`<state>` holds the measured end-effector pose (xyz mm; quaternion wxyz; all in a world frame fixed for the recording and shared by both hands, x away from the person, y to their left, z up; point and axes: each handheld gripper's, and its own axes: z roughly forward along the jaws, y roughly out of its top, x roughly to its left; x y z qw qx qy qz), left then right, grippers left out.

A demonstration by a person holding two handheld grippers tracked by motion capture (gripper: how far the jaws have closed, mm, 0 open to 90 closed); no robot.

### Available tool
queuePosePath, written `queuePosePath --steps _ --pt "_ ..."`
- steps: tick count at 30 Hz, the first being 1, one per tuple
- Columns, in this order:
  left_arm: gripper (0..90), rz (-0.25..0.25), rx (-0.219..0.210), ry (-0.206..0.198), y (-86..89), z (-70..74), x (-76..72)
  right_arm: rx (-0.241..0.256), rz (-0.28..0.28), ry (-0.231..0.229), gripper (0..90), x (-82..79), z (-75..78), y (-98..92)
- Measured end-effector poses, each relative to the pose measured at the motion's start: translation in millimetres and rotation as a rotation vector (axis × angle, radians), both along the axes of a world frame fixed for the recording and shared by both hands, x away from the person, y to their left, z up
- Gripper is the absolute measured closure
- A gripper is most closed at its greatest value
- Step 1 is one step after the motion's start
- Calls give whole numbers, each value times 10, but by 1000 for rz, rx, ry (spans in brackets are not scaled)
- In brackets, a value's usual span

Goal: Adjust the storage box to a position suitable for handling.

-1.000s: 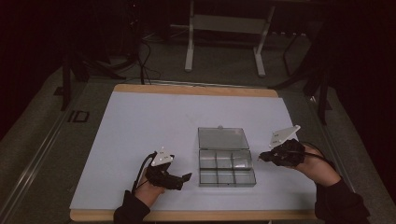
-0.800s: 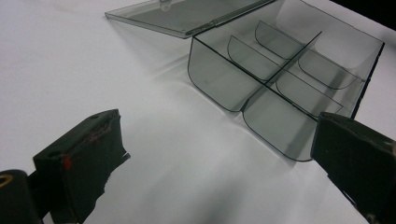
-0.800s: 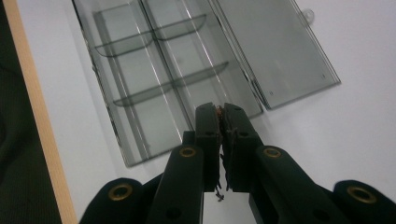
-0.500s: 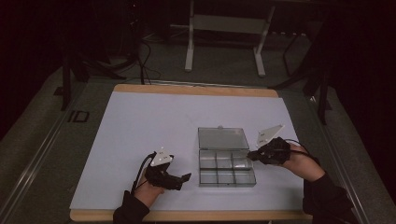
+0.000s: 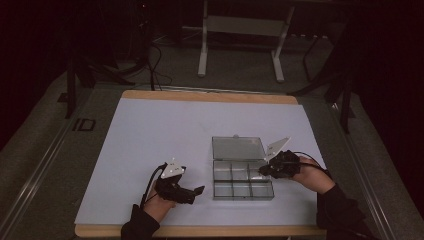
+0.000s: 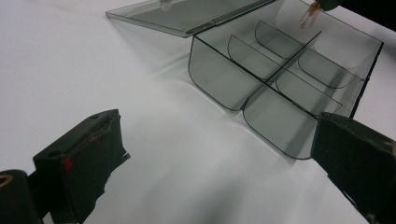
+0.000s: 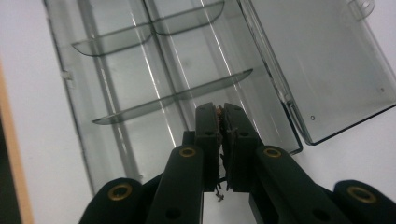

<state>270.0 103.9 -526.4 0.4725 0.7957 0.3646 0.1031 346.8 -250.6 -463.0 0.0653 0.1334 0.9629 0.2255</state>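
A clear six-compartment plastic box [image 5: 243, 181] lay on the white worktop [image 5: 150, 135], its hinged lid [image 5: 238, 148] flat open behind it and its compartments apparently empty. The right gripper [image 5: 267, 169] hung over the box's right end, jaws pinching thin brownish strands [image 7: 220, 116]. The left gripper [image 5: 199, 190], jaws spread, rested left of the box.

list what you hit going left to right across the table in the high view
left gripper → clear box → right gripper, whose tips reach over the box's right end, so those two overlap a little
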Motion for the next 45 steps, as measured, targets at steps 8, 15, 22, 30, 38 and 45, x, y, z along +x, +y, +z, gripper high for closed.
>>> queuePosePath --steps 8,15,22,30,38,45 --pt "29 -3 0 3 -3 -4 -5 -29 -4 29 854 41 -212 55" --pt "29 -1 -1 4 1 -7 -3 -40 -5 37 848 46 -268 84" --pt "30 -2 -2 6 1 -10 -5 -32 -18 47 786 53 -236 69" --pt "30 -8 -18 10 -10 -4 -9 -5 -23 24 646 -39 -158 12" --pt "29 1 -24 12 -31 36 24 81 -63 -2 594 -100 -94 -109" --pt "31 -1 -11 -30 -88 112 64 137 -114 -29 539 -127 -16 -217"
